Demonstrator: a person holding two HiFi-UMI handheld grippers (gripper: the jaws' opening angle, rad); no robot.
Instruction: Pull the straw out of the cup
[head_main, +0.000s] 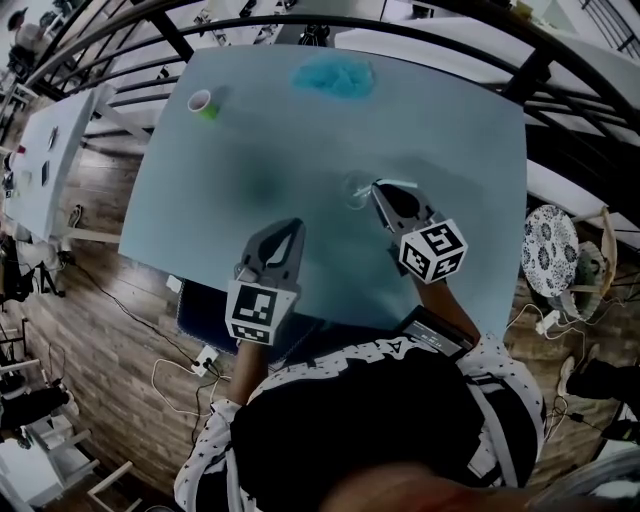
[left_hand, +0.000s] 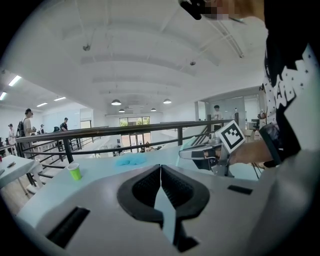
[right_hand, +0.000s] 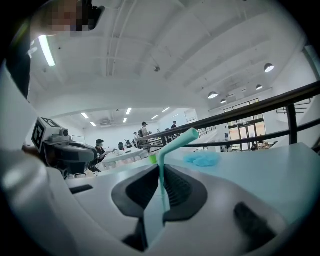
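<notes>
My right gripper (right_hand: 161, 169) is shut on a teal bendy straw (right_hand: 163, 180), which stands upright between its jaws with the bent top leaning right. In the head view this gripper (head_main: 380, 190) is over the middle of the pale blue table (head_main: 440, 130), next to a faint clear ring (head_main: 353, 191) that may be a cup. My left gripper (head_main: 292, 228) hangs near the table's front edge with its jaws together and nothing in them (left_hand: 160, 168). A green cup (head_main: 205, 103) stands at the far left corner.
A blue cloth (head_main: 333, 78) lies at the table's far edge. Black railings (head_main: 150, 30) curve behind the table. A white table (head_main: 45, 160) stands to the left and a patterned stool (head_main: 549, 248) to the right. Cables lie on the wooden floor.
</notes>
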